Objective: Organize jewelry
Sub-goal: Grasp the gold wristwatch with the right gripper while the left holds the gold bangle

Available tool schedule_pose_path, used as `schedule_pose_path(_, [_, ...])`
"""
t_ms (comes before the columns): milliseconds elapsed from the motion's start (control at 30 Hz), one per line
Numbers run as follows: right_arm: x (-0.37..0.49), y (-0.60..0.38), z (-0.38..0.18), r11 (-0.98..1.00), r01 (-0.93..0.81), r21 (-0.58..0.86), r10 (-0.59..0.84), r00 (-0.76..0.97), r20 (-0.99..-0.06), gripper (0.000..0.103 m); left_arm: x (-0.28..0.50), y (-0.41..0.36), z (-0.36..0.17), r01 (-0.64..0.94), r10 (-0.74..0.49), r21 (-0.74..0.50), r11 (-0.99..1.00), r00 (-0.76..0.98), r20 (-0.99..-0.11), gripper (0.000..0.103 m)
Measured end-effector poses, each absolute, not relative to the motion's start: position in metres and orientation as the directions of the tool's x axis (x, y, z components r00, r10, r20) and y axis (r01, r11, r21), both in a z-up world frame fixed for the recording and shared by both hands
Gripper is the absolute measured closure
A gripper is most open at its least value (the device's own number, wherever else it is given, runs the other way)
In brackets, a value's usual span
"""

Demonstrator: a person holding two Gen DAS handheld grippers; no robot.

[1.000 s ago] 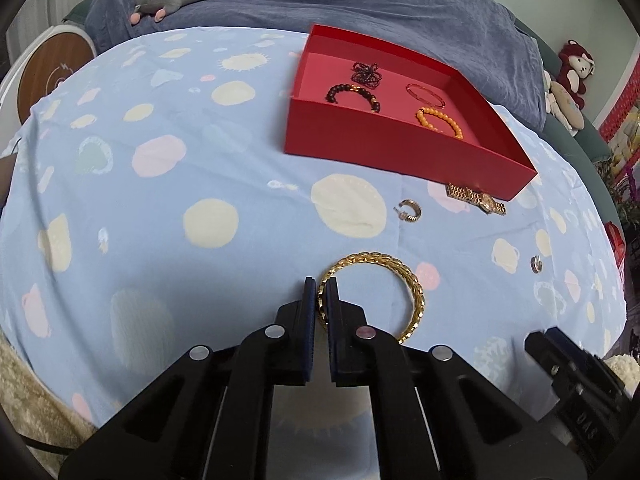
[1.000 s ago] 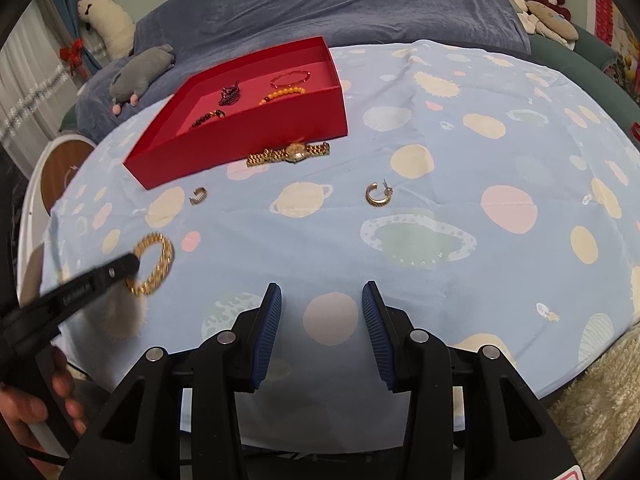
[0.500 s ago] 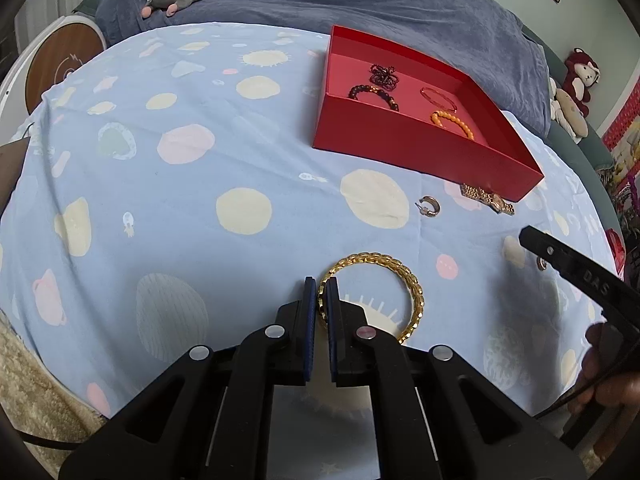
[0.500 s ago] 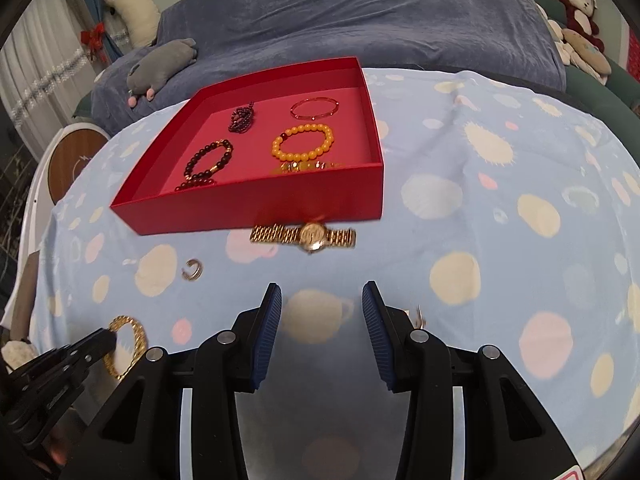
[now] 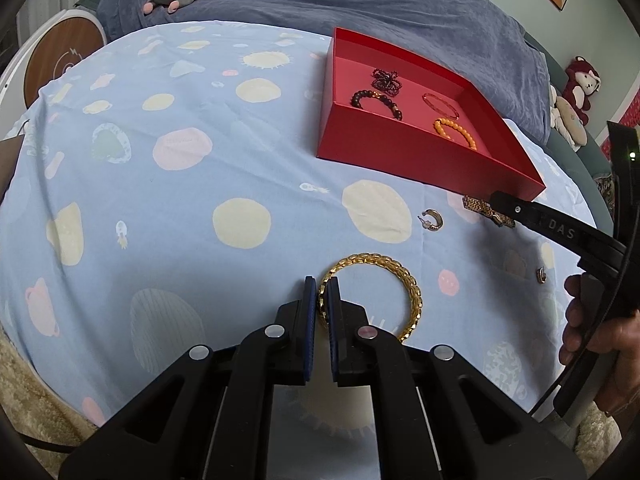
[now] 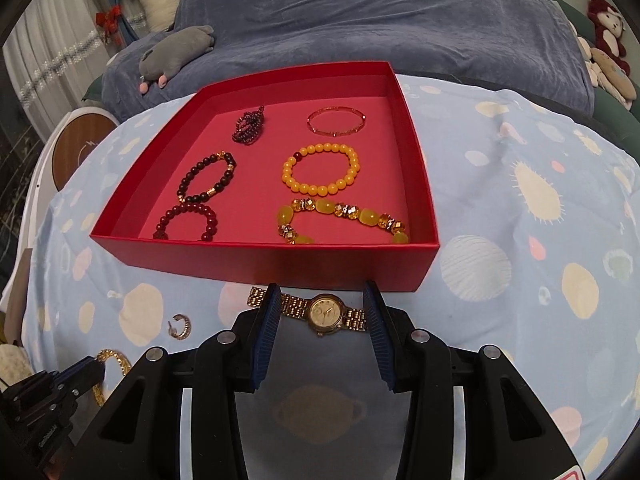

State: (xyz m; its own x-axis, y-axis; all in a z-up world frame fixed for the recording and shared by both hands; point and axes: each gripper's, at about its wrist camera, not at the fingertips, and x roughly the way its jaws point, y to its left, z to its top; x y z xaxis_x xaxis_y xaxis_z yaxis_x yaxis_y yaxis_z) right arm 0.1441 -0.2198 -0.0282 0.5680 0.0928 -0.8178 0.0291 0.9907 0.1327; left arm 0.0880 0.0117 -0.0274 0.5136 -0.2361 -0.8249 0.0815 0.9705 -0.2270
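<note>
My left gripper (image 5: 321, 292) is shut on the near left rim of a gold chain bracelet (image 5: 404, 280), which lies on the blue patterned cloth. My right gripper (image 6: 322, 312) is open, its fingers on either side of a gold watch (image 6: 325, 313) that lies just in front of the red tray (image 6: 280, 266). The tray (image 5: 400, 156) holds several bead bracelets and a thin bangle (image 6: 336, 121). In the left wrist view the right gripper's finger (image 5: 560, 230) reaches over the watch strap (image 5: 478, 205). The gold bracelet also shows in the right wrist view (image 6: 114, 360).
A small hoop earring (image 5: 432, 220) lies between the bracelet and the tray, also seen in the right wrist view (image 6: 181, 326). A second small earring (image 5: 542, 275) lies to the right. A blue blanket with plush toys (image 6: 176, 52) lies beyond the table.
My right gripper has moved forward toward the tray and now straddles the watch. My left gripper has stayed shut on the gold bracelet, shifting slightly.
</note>
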Motion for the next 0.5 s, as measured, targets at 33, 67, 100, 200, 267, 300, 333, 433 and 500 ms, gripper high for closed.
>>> schedule_pose_path(33, [0.145, -0.221, -0.030, 0.990, 0.028, 0.136, 0.097, 0.564, -0.820, 0.061, 0.088, 0.012, -0.028, 0.081, -0.237, -0.229, 0.970, 0.514, -0.824, 0.097])
schedule_pose_path(67, [0.145, -0.221, -0.031, 0.989, 0.027, 0.145, 0.104, 0.562, -0.821, 0.061, 0.088, 0.012, -0.027, 0.081, -0.238, -0.230, 0.970, 0.514, -0.824, 0.097])
schedule_pose_path(100, [0.144, -0.221, -0.031, 0.988, 0.025, 0.155, 0.115, 0.560, -0.821, 0.061, 0.088, 0.012, -0.027, 0.081, -0.239, -0.230, 0.970, 0.514, -0.824, 0.096])
schedule_pose_path(200, [0.138, -0.219, -0.034, 0.986, 0.008, 0.167, 0.135, 0.549, -0.825, 0.060, 0.087, 0.012, -0.027, 0.081, -0.238, -0.229, 0.970, 0.514, -0.824, 0.096])
schedule_pose_path(267, [0.132, -0.215, -0.034, 0.987, -0.008, 0.162, 0.140, 0.547, -0.826, 0.060, 0.088, 0.012, -0.027, 0.081, -0.240, -0.232, 0.969, 0.514, -0.823, 0.096])
schedule_pose_path(300, [0.130, -0.214, -0.034, 0.986, -0.012, 0.165, 0.145, 0.544, -0.826, 0.060, 0.088, 0.012, -0.027, 0.081, -0.241, -0.233, 0.969, 0.514, -0.823, 0.096])
schedule_pose_path(333, [0.126, -0.213, -0.034, 0.985, -0.015, 0.173, 0.154, 0.541, -0.827, 0.060, 0.088, 0.012, -0.027, 0.080, -0.243, -0.235, 0.969, 0.514, -0.823, 0.096])
schedule_pose_path(433, [0.114, -0.208, -0.034, 0.981, -0.014, 0.194, 0.171, 0.537, -0.826, 0.060, 0.087, 0.013, -0.027, 0.080, -0.245, -0.239, 0.968, 0.515, -0.822, 0.096])
schedule_pose_path(500, [0.107, -0.205, -0.034, 0.979, -0.013, 0.202, 0.177, 0.537, -0.825, 0.060, 0.087, 0.013, -0.027, 0.080, -0.245, -0.239, 0.968, 0.515, -0.822, 0.096])
